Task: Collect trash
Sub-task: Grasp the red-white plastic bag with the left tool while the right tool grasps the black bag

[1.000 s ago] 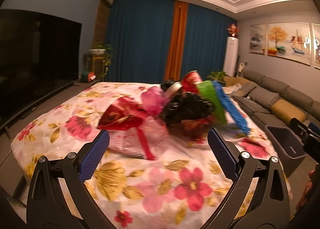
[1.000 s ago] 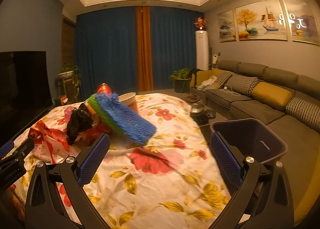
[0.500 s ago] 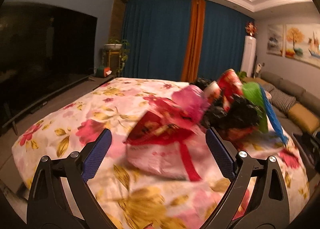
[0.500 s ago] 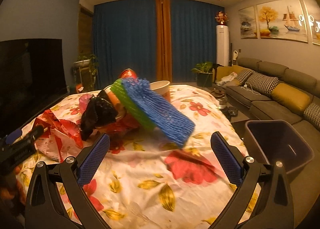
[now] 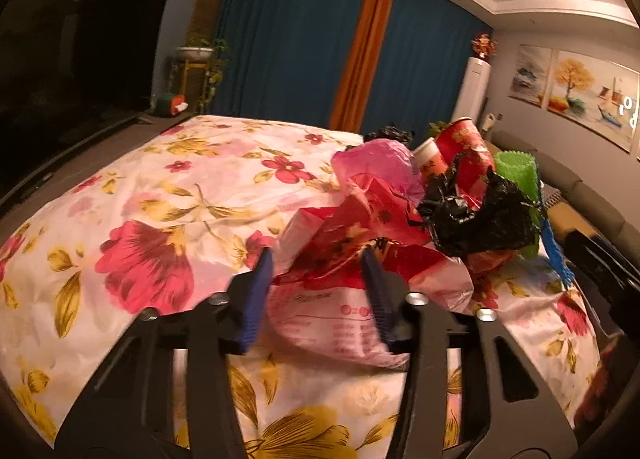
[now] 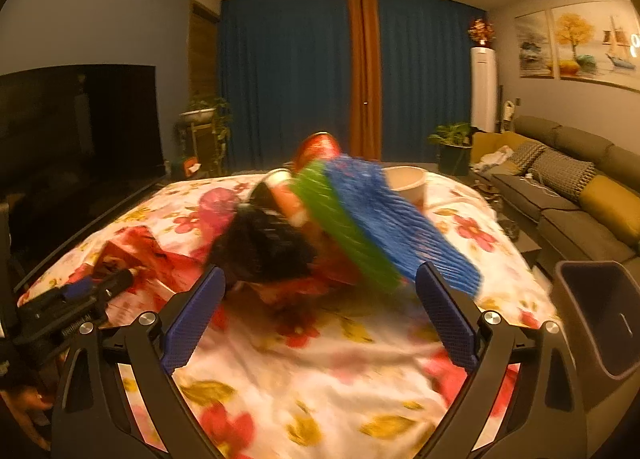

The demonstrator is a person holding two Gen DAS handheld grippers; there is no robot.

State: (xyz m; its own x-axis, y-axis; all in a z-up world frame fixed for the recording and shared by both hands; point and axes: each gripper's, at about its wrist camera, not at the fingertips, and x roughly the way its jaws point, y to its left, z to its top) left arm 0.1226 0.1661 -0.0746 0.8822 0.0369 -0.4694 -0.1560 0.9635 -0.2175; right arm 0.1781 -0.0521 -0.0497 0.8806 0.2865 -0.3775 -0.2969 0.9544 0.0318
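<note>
A: L tongs?
B: left gripper (image 5: 316, 279) has its jaws drawn in partway, one on each side of the red-and-white plastic bag (image 5: 352, 299). Pads look pressed to the crumpled film, but there's blur, so can't tell if it really has a grip.

A: What's around it?
B: Rest of the trash pile sits just beyond & to the right of that bag: pink bag (image 5: 376, 167), black bag (image 5: 484, 215), red cup (image 5: 468, 147), green foam net (image 5: 516, 175). All on the floral cloth (image 5: 160, 219).

A: R tongs?
B: right gripper (image 6: 320, 307) is spread wide w/ nothing between the fingers, low over the cloth. Pile is straight ahead: black bag near the left finger, green net in the middle, blue foam net (image 6: 404, 227) reaching toward the right finger. White paper bowl (image 6: 406, 181) behind the blue net.

A: Bin?
B: dark trash bin (image 6: 600, 319) off the cloth's edge, far right of the right finger.
</note>
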